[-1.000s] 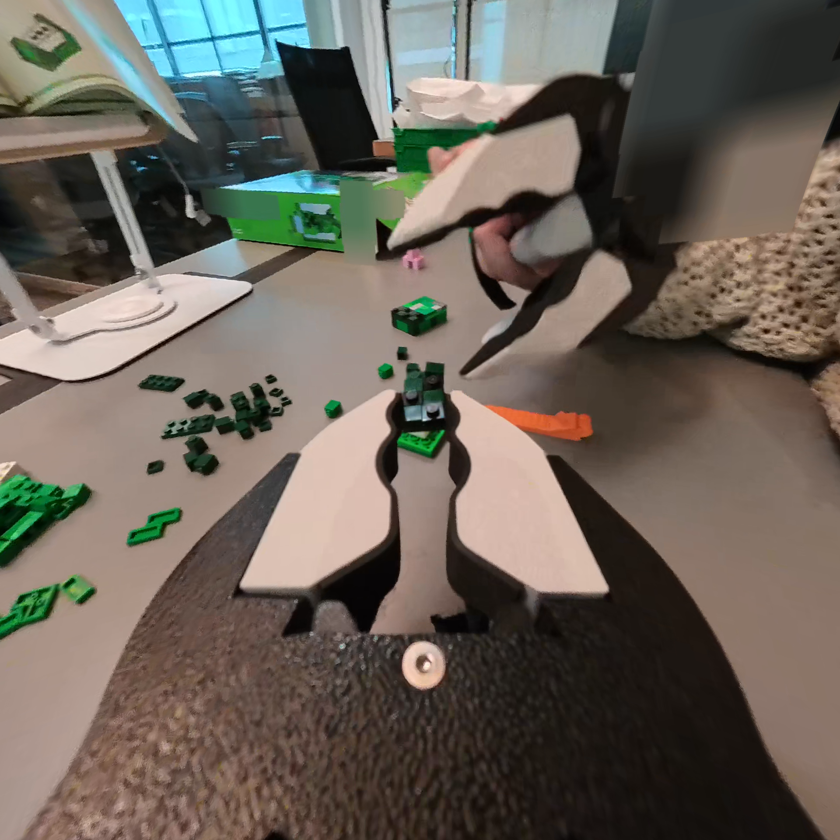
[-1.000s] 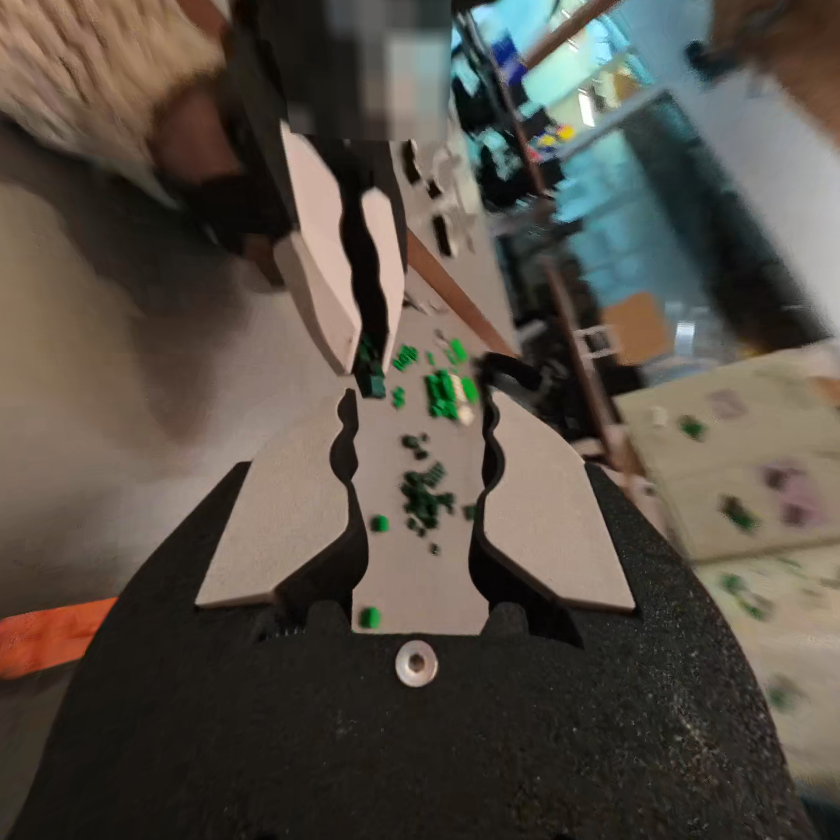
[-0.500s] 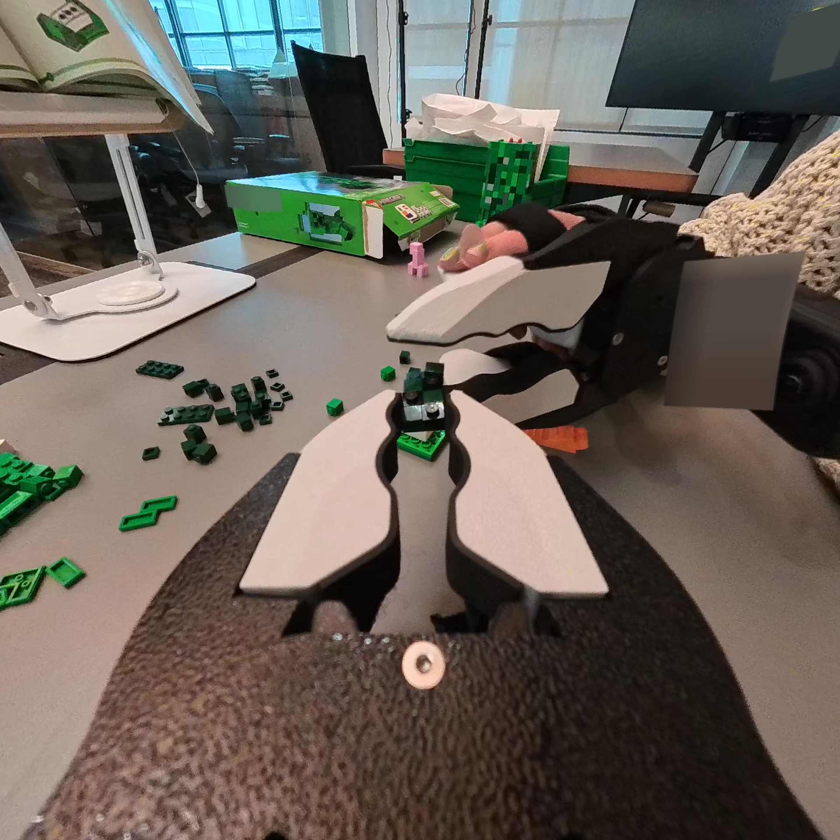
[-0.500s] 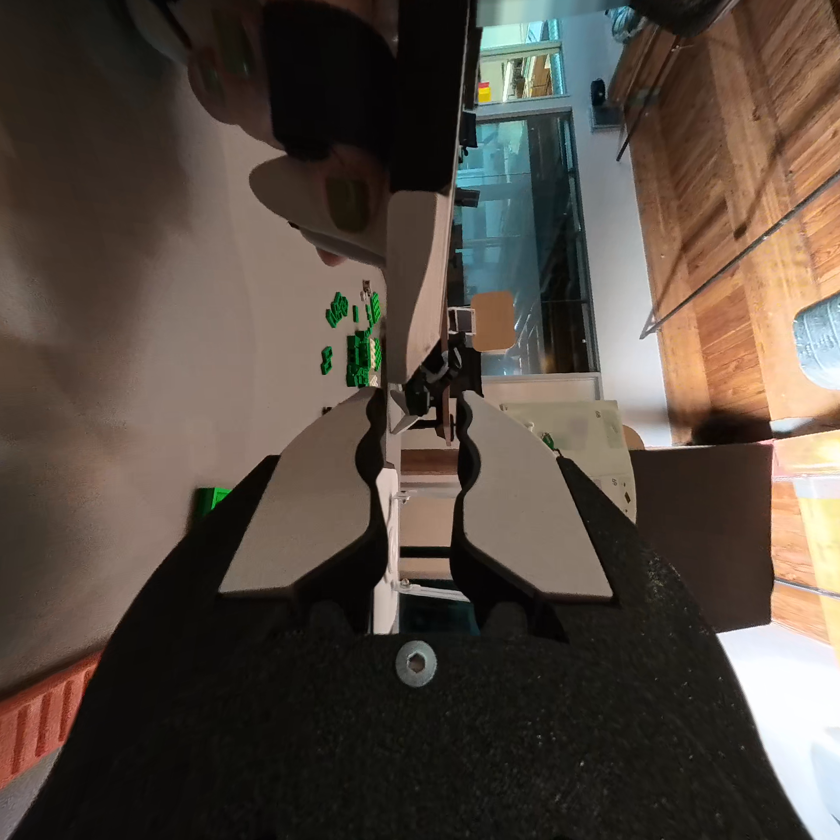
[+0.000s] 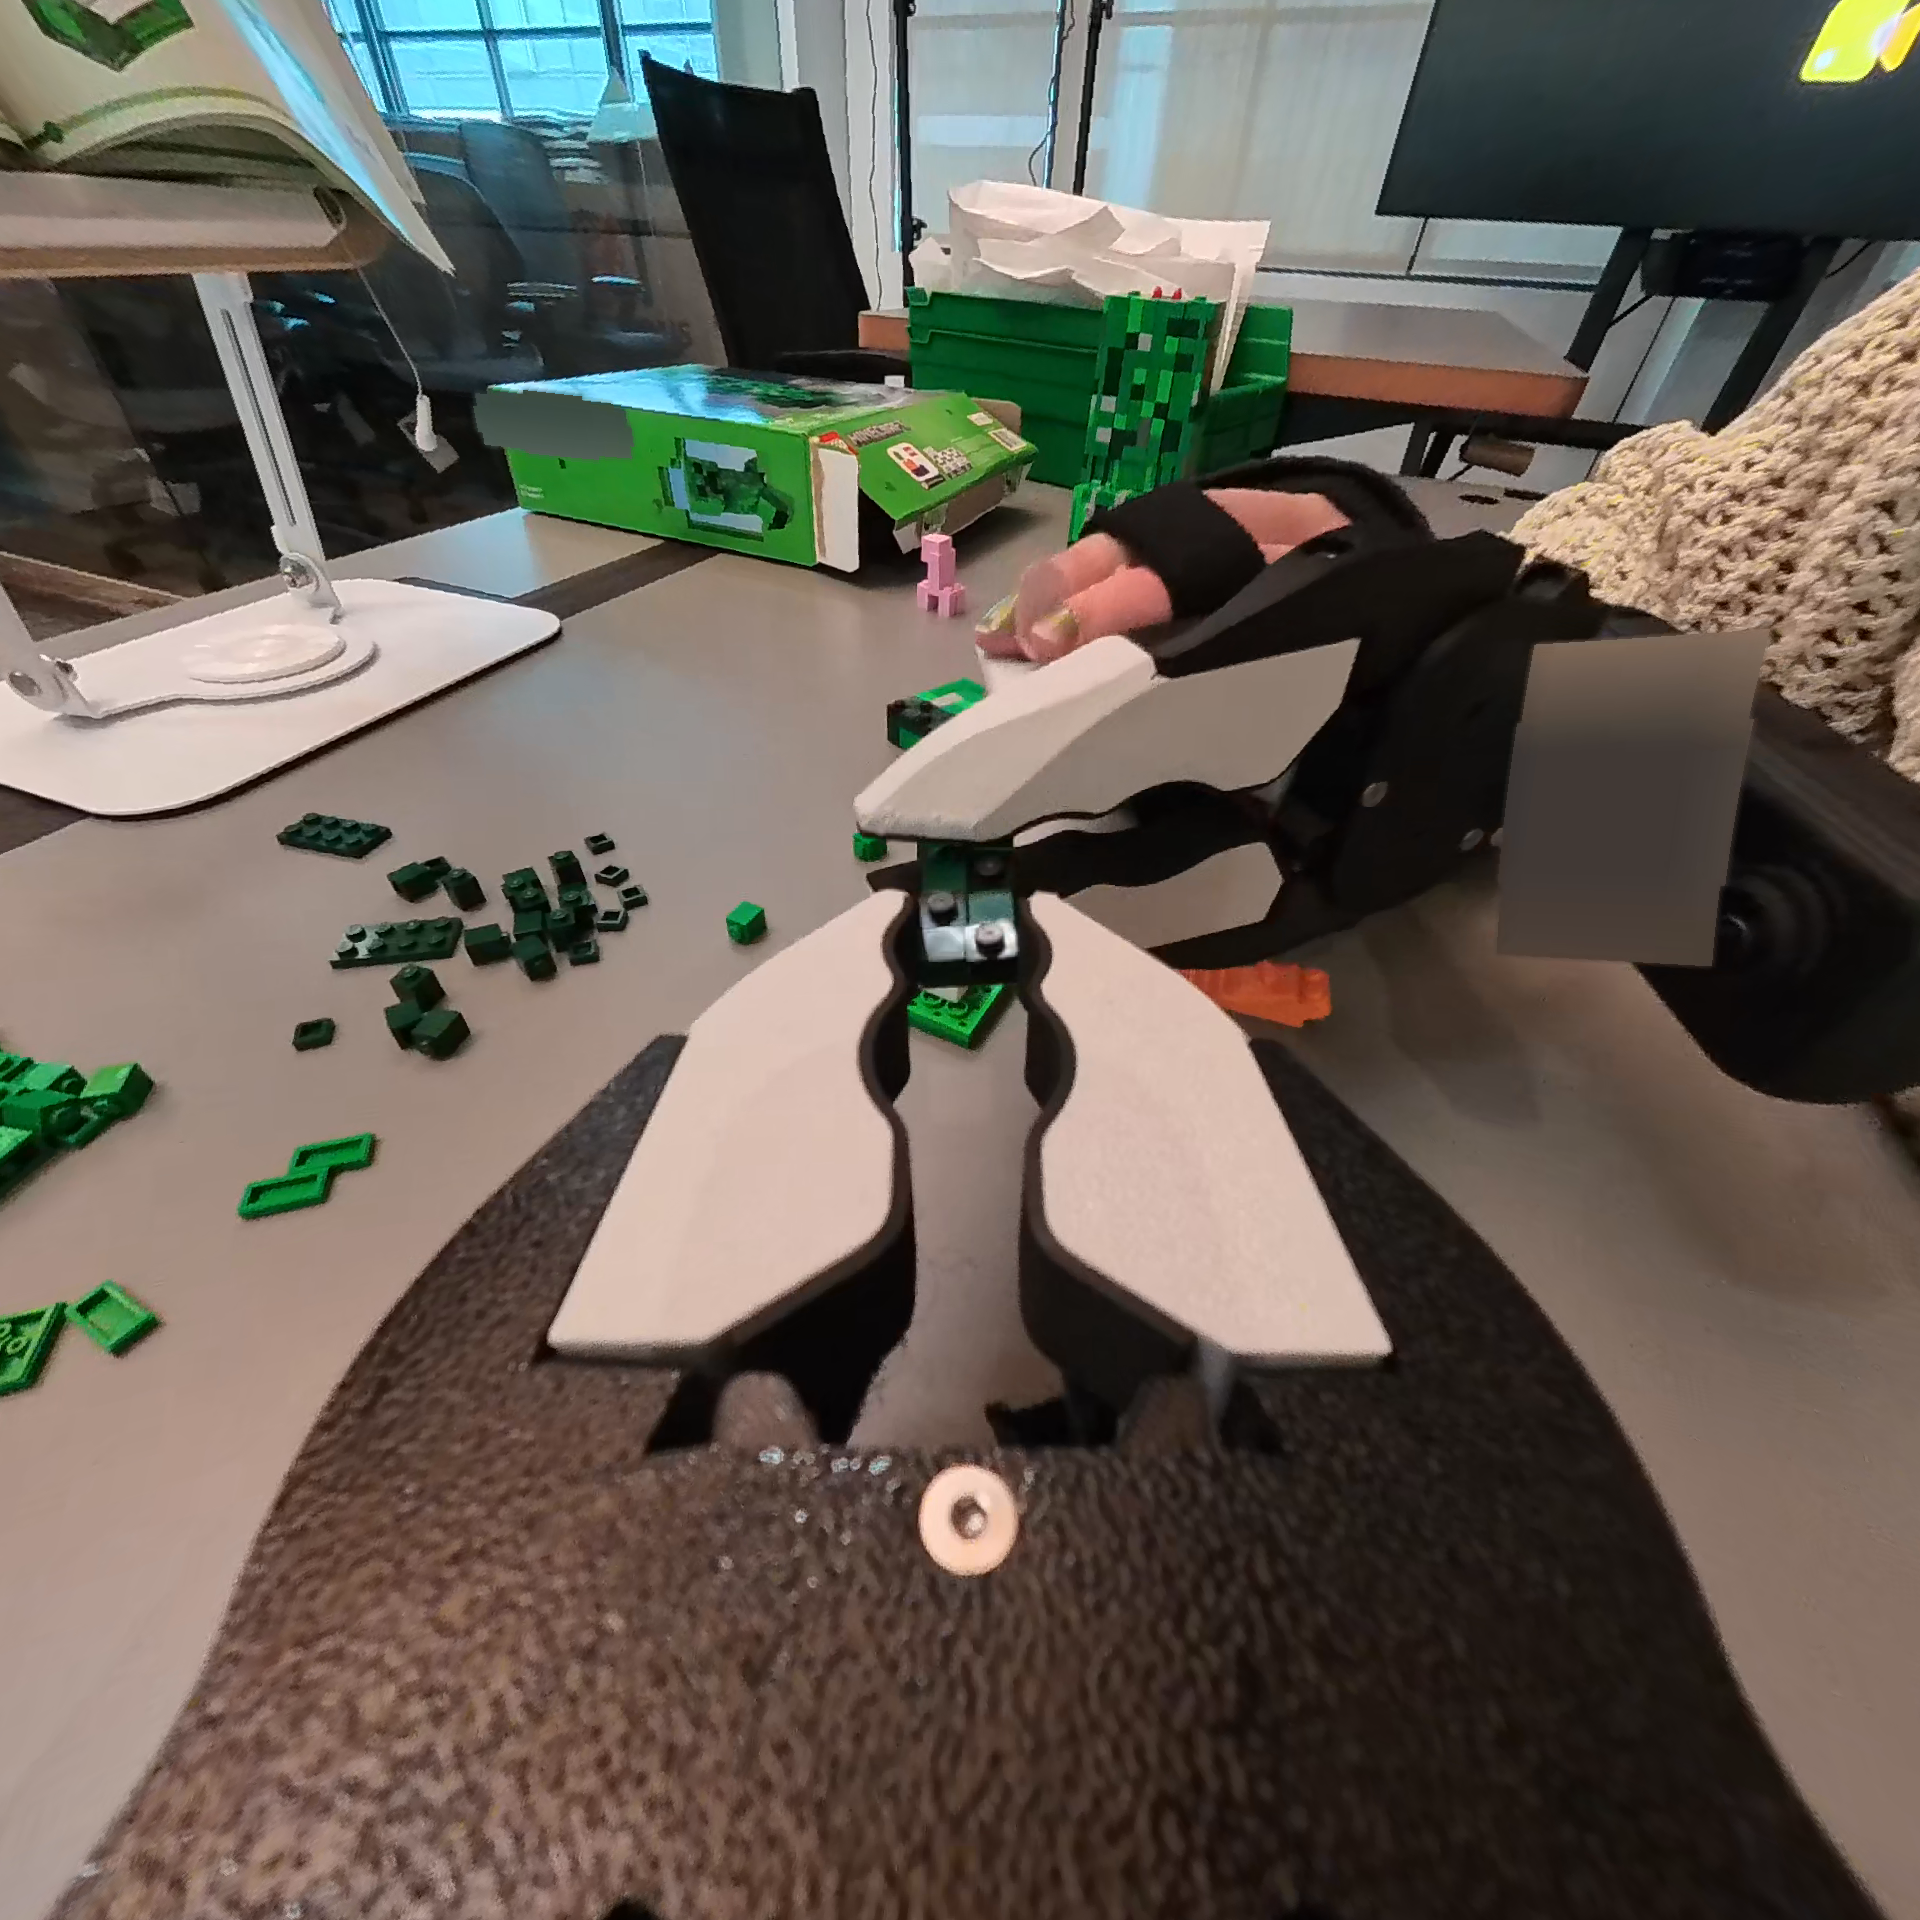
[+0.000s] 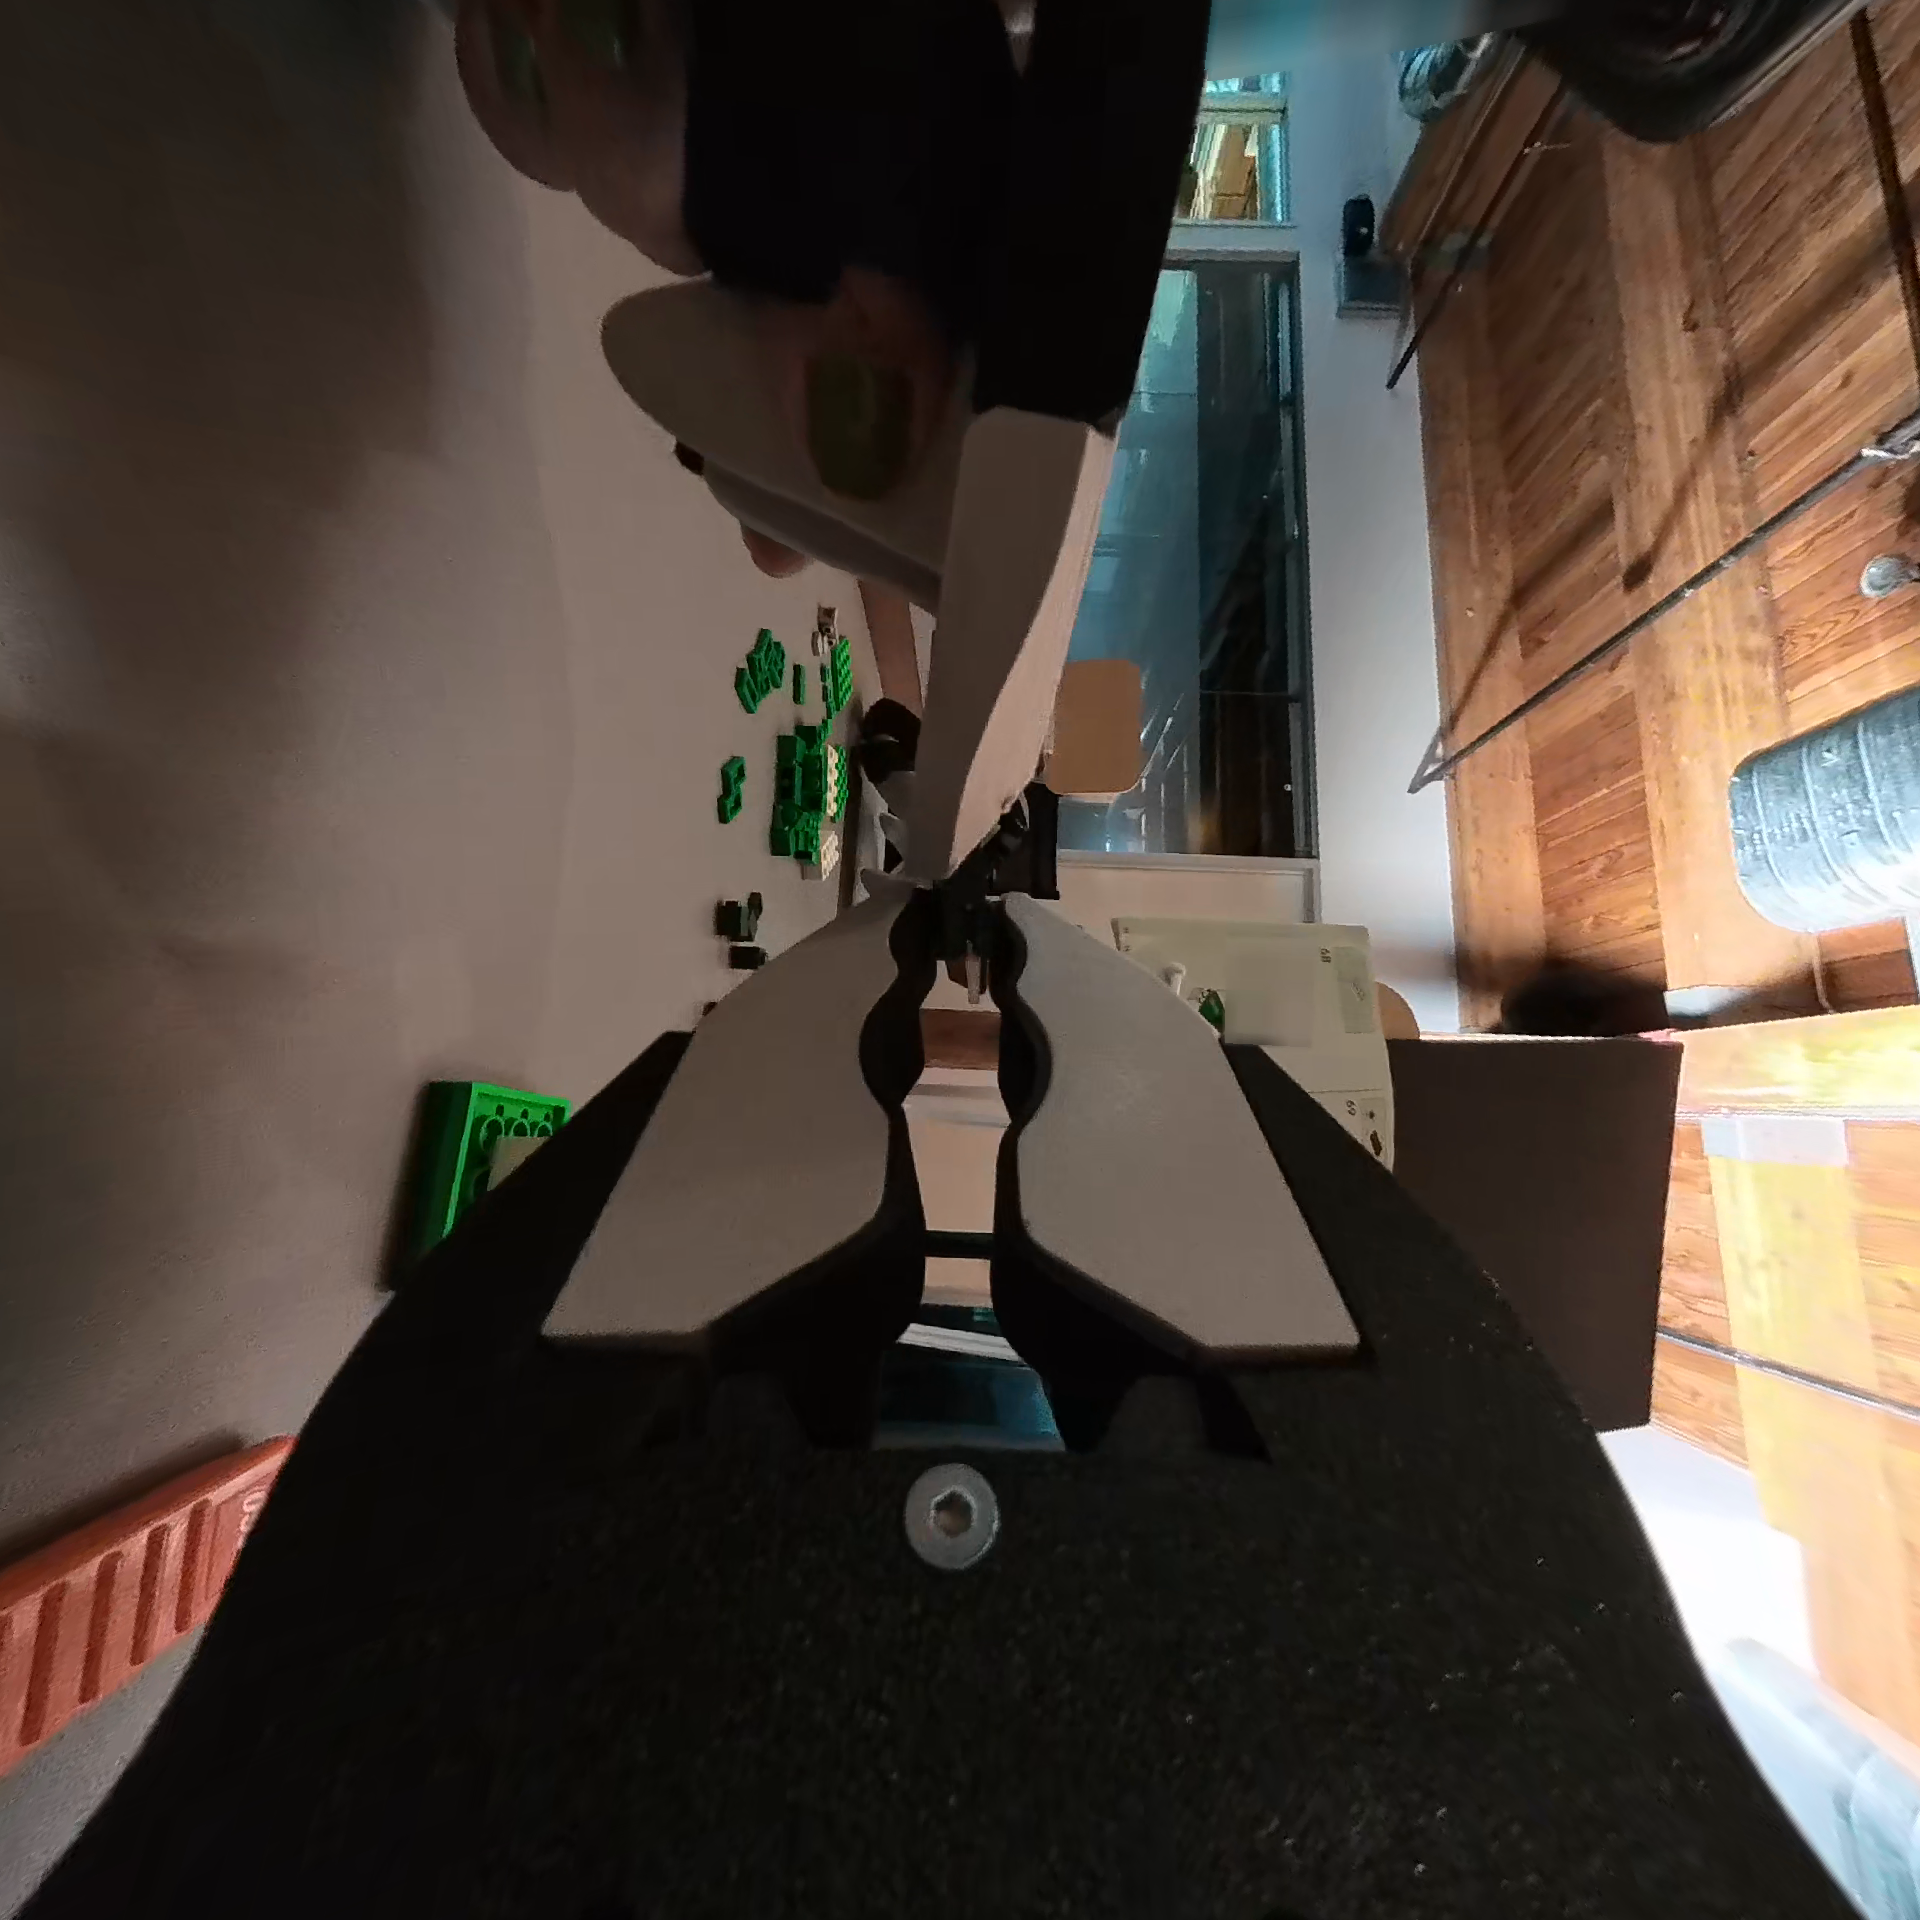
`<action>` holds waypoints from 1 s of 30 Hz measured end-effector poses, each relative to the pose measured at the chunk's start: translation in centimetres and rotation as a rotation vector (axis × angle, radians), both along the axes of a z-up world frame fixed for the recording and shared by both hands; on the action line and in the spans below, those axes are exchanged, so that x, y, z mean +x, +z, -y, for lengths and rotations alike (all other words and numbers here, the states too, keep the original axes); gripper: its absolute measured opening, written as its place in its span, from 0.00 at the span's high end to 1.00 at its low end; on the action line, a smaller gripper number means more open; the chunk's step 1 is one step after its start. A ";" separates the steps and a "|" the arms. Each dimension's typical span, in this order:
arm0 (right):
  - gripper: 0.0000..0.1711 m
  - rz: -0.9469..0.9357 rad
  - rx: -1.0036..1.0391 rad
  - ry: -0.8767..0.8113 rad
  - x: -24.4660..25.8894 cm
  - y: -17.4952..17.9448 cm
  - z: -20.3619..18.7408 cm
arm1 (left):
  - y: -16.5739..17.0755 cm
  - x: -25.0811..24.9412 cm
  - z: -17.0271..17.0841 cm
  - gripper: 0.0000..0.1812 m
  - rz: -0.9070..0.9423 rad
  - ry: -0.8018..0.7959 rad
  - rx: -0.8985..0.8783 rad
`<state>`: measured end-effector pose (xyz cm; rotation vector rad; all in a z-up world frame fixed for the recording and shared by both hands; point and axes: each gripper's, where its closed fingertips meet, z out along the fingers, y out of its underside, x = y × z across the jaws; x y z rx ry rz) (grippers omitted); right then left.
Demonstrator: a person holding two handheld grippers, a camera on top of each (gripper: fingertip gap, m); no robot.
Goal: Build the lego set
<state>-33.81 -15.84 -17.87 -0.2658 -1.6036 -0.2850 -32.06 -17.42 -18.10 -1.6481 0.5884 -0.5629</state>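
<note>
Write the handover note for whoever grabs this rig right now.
Left hand-held gripper: shut on the small dark green lego build, held just above the table.
Right hand-held gripper: turned on its side, tips closed on the far end of the same build; exactly what it pinches is hard to see.
Loose parts: dark green bricks and bright green pieces to the left, a bright green plate under the build, an orange separator tool to the right.
Done: a small stack is assembled.
Left: seat the current piece, then add the remaining bricks per the open booklet.
</note>
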 end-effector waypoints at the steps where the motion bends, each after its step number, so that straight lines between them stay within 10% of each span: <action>1: 0.95 0.001 -0.003 0.000 0.0 0.0 0.0 | 0.0 0.0 0.0 0.91 -0.001 0.000 -0.003; 22: 0.97 0.073 -0.177 0.023 -0.1 -1.5 -0.1 | -0.3 -0.1 -0.2 0.83 -0.080 0.040 0.036; 30: 0.97 0.216 -0.481 0.001 0.4 -3.3 -0.6 | -1.0 -0.7 0.0 0.83 -0.531 0.124 0.256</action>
